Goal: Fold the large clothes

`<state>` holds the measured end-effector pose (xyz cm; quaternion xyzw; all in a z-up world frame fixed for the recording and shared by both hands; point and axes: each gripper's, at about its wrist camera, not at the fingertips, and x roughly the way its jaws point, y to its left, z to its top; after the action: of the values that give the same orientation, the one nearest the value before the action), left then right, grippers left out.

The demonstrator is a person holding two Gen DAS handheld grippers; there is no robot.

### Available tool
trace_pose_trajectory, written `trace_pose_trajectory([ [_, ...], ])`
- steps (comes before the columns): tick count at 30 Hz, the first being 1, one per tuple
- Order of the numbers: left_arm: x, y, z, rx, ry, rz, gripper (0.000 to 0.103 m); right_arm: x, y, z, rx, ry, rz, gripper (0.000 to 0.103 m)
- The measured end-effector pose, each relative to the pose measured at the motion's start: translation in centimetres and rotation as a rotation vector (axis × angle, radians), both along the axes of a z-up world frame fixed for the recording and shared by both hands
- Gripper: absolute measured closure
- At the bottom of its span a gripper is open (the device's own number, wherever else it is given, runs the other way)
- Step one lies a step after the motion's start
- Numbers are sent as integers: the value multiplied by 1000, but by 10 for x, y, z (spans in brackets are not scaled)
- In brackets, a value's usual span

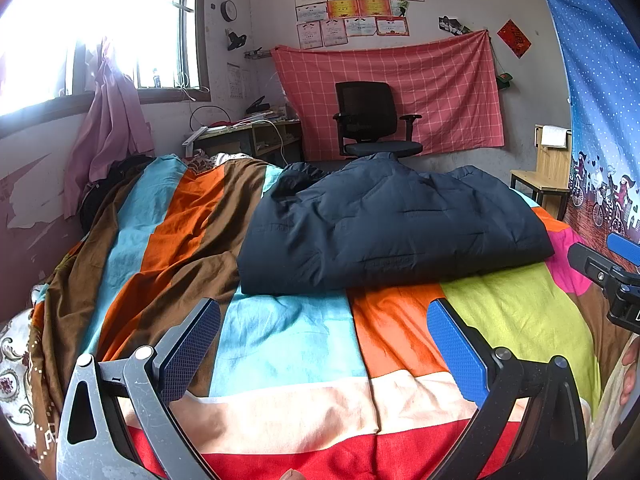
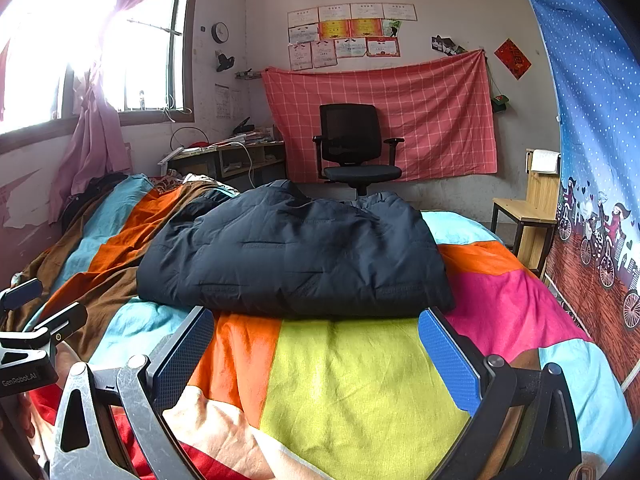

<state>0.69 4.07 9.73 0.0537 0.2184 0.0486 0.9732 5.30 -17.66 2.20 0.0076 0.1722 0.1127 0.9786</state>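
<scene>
You hold both tools, left tool (image 1: 324, 344) and right tool (image 2: 316, 354), wide open and empty, short of the folded jacket (image 1: 384, 224) on the bed (image 1: 292, 344), likely because it is done.

My two wrist cameras sit low over the bed (image 1: 304, 340), side by side, facing the far wall; both see the folded navy jacket (image 1: 392, 224) near.

1. A black office chair (image 1: 370, 118) is standing before a pink checked cloth (image 1: 400, 92) that is hanging on the far wall.
2. Certificates (image 1: 352, 12) are hanging above that cloth, with a round clock (image 1: 229, 11) to their left.
3. A cluttered bench (image 2: 236, 152) is sitting under the window (image 1: 100, 32).
4. A wooden chair (image 2: 528, 208) is standing beside a blue curtain (image 2: 592, 120).
</scene>
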Motion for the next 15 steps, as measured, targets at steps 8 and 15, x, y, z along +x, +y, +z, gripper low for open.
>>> trace_pose_trajectory([
  [8, 0, -1, 0, 1, -1, 1, 2, 0, 0, 0, 0, 0, 0, 0],
  [15, 0, -1, 0, 0, -1, 0, 2, 0, 0, 0, 0, 0, 0, 0],
])
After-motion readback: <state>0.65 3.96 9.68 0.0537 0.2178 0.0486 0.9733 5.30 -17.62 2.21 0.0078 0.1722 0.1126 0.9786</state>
